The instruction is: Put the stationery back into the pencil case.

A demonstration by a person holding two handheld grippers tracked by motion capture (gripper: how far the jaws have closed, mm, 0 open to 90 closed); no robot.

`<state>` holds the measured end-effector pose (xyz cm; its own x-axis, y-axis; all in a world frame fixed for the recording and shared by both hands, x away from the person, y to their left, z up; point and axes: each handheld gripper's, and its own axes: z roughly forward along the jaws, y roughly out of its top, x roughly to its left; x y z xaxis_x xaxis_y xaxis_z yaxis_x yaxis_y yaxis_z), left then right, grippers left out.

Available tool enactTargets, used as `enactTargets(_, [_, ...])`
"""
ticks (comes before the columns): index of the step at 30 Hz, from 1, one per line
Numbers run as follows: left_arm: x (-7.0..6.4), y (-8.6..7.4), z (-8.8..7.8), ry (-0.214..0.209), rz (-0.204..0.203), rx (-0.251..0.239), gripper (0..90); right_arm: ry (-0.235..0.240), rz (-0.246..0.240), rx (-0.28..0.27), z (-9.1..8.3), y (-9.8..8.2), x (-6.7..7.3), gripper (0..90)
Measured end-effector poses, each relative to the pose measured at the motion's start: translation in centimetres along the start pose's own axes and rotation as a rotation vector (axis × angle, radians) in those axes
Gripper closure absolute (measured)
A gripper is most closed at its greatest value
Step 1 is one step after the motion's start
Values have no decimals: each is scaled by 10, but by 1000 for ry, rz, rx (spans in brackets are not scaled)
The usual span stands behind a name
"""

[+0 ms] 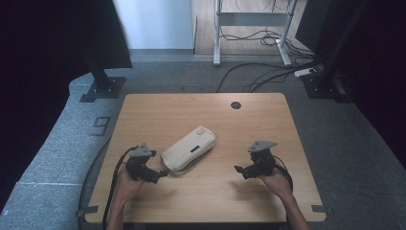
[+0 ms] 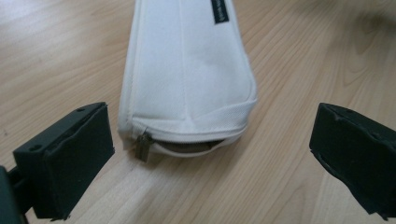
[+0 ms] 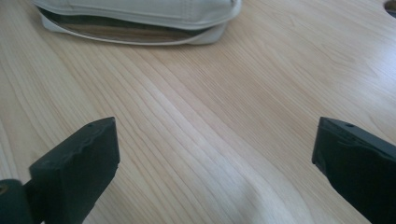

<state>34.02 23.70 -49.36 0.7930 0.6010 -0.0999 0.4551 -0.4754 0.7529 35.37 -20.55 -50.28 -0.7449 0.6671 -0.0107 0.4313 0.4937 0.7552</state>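
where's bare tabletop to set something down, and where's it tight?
Free: the far strip between the pouch and the cable hole; the middle, between pouch and right tongs; the near edge between the two forearms. Tight: the near-left, where the open left tongs sit almost against the pouch's zipper end.

A light wooden table (image 1: 201,191) stands on grey carpet (image 1: 344,134), with a round cable hole (image 1: 235,105) near its far edge. A "9" (image 1: 100,125) is marked on the floor to the table's left. Dark panels on black metal feet (image 1: 103,88) flank the space on both sides. Beyond, a white-legged desk frame (image 1: 251,28) stands on a wood-look floor against a pale wall (image 1: 155,24), and black cables (image 1: 268,72) trail across the carpet toward a white power strip (image 1: 305,72). The light is soft and even
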Motion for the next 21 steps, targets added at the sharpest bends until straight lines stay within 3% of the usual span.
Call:
enactTargets(10, [5,-15,6,25,-20,13,0,-50,39,13,-10,-26,-9,0])
enactTargets(21, [6,-31,22,70,-27,95,0,-72,87,8,-11,-52,-13,0])
